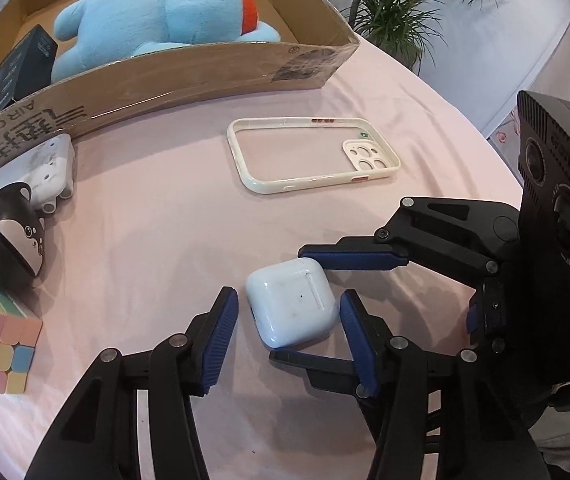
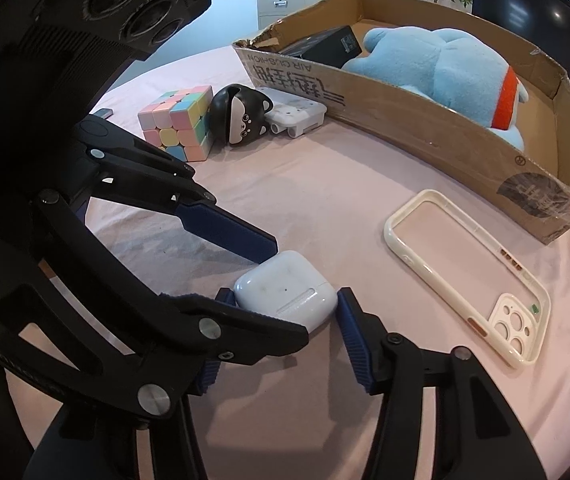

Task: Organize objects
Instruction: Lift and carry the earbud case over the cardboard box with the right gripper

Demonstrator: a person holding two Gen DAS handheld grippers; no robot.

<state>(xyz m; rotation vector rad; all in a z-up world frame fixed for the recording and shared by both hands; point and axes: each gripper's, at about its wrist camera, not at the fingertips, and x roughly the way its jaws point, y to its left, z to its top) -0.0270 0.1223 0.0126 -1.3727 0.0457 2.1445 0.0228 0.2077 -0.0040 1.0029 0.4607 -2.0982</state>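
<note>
- Done so far, judging by how things lie: a blue plush (image 1: 165, 12) and a dark box (image 1: 17, 68) are in the cardboard box (image 1: 205, 76) at the counter's (image 1: 157, 208) far edge.
- Left out on the counter: an earbud case (image 1: 291, 304), a phone case (image 1: 313, 156), a pastel cube (image 2: 179, 122), a black-and-white toy (image 2: 241, 116) and a small white piece (image 2: 297, 114); the last three sit close together by the box's end.
- The earbud case lies mid-counter, nearer the front than the phone case, between both pairs of fingers.
- Left hand-held gripper (image 1: 289, 330): angled down, jaws half apart around the case; one pad looks close to it, the other stands clear.
- Right hand-held gripper (image 2: 283, 312): also angled down, crossing the left; its pads appear to press the case's two sides, so I judge it clamped on.
</note>
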